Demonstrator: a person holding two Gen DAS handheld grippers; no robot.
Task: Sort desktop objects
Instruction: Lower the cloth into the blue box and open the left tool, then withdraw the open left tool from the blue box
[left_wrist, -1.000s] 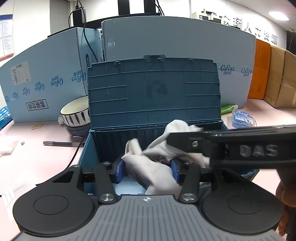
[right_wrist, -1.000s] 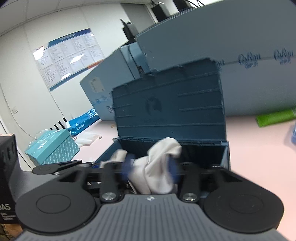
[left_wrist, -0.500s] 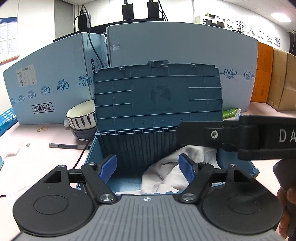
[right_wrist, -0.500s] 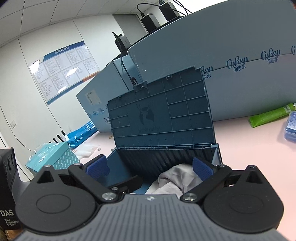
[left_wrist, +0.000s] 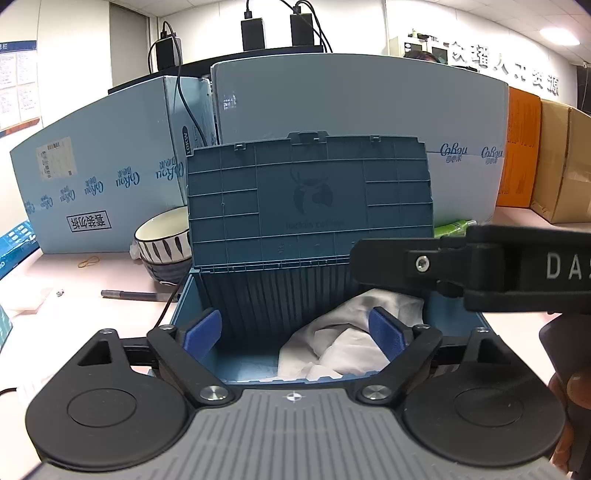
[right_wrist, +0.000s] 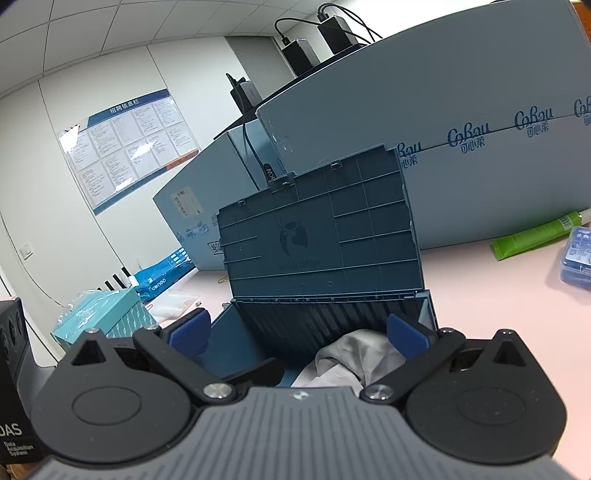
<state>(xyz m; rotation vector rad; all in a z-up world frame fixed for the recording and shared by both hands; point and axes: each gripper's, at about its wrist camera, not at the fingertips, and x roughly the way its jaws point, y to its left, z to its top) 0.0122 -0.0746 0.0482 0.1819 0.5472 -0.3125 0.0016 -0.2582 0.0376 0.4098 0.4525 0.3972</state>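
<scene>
The box (left_wrist: 310, 295) stands on the pink desk (left_wrist: 74, 306) with its lid (left_wrist: 310, 199) raised upright. The cloth (left_wrist: 343, 339) lies crumpled inside the box, toward its right side. The left gripper (left_wrist: 295, 334) is above the near edge of the box, jaws spread wide, holding nothing. The right gripper (right_wrist: 295, 332) is likewise spread and empty; the cloth (right_wrist: 354, 350) lies below it, near its right pad. A bowl (left_wrist: 162, 240) stands left of the box, a pen (left_wrist: 133, 294) in front of it. A green tube (right_wrist: 535, 236) lies to the right of the box.
</scene>
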